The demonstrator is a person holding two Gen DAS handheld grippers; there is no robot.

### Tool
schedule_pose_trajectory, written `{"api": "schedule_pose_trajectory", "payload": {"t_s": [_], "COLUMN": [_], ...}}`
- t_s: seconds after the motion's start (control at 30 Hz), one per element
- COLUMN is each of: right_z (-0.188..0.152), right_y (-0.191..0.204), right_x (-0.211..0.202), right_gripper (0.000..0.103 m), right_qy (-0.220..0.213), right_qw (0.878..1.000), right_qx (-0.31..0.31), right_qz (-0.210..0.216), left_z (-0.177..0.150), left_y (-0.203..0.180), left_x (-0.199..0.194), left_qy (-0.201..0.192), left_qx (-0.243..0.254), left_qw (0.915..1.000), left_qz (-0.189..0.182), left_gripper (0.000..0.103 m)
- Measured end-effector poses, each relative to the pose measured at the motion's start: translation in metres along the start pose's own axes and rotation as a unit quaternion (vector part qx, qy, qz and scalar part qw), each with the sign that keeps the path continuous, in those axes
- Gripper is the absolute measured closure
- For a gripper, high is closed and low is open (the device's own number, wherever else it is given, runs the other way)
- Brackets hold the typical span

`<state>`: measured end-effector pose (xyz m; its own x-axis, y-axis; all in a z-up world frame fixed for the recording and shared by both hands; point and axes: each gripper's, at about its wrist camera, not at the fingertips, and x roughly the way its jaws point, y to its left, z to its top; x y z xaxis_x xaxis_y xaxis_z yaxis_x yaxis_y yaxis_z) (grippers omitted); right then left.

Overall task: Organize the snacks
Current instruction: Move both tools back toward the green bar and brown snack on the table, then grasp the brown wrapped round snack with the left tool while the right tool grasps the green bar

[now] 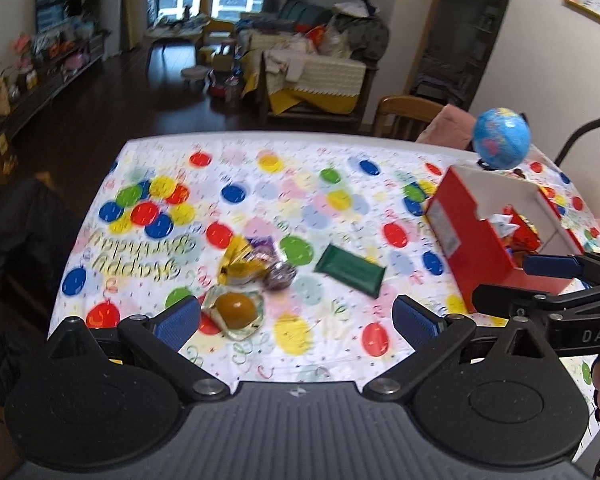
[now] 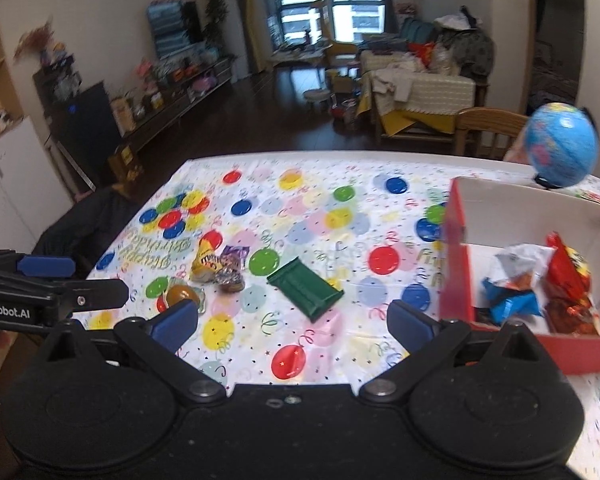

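Note:
Loose snacks lie on the balloon-print tablecloth: a green flat packet, a yellow candy bag, a dark foil-wrapped sweet and a brown round pastry in clear wrap. A red box with a white inside holds several wrapped snacks. My left gripper is open and empty, hovering just before the pastry. My right gripper is open and empty, between the green packet and the box.
A small blue globe stands behind the box. A wooden chair is at the table's far side. The other gripper shows at the edge of each view, on the right and on the left.

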<state>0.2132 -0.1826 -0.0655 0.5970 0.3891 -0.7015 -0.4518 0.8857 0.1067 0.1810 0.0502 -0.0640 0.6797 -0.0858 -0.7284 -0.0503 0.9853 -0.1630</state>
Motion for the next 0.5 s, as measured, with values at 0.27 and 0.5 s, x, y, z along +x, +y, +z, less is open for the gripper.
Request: {"api": "schedule_pose_trajectory", "payload": {"t_s": [0.27, 0.5], "right_z": [0.011, 0.020], "right_y": [-0.003, -0.009], "right_x": [0.068, 0.130], "right_gripper": [0.005, 0.014], "right_qy": [0.049, 0.087], "right_qw": [0.997, 0.990], "right_qx": [-0.064, -0.110], "right_qz": [0.021, 0.029], "left_z": [-0.005, -0.005], "left_y": [0.025, 0.037], "left_x": [0.049, 0.095], "left_qy": [0.039, 0.066], "left_qx": [-0.048, -0.067], "left_qw": [0.9968, 0.9925], "left_qz": [0.051, 0.077], "left_gripper": [0.000, 0.001]}}
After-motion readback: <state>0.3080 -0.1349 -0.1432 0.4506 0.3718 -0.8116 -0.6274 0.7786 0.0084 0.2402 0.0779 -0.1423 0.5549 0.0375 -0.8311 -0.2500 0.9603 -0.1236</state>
